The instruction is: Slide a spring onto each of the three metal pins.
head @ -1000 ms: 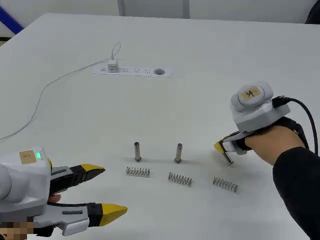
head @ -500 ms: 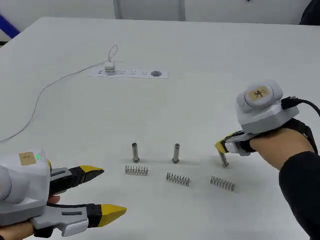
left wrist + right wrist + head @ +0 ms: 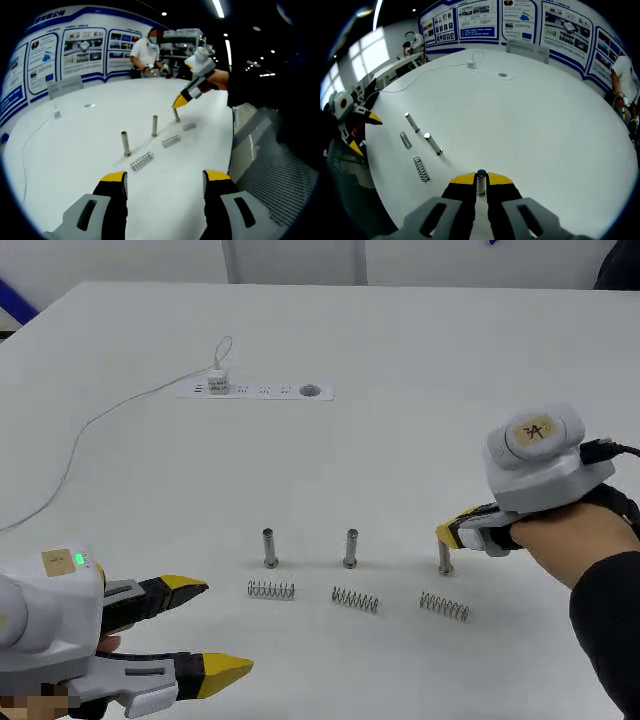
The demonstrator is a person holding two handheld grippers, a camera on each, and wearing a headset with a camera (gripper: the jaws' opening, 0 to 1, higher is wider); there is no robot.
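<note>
A white workbench (image 3: 420,370) is seen from above. Two metal pins are stood upright near its front: a left pin (image 3: 269,547) and a middle pin (image 3: 350,548). A third pin (image 3: 445,558), to their right in the same row, is gripped near its top by the yellow-tipped jaws of the right gripper (image 3: 447,537), which are closed on it. It is held about upright with its foot at the tabletop. Just in front of each pin a spring is laid flat: a left spring (image 3: 271,589), a middle spring (image 3: 355,599) and a right spring (image 3: 443,607). The left gripper (image 3: 218,628) is held at the near left, jaws spread apart, nothing between them. A power strip (image 3: 256,390) with a cable (image 3: 90,425) is placed farther back.
</note>
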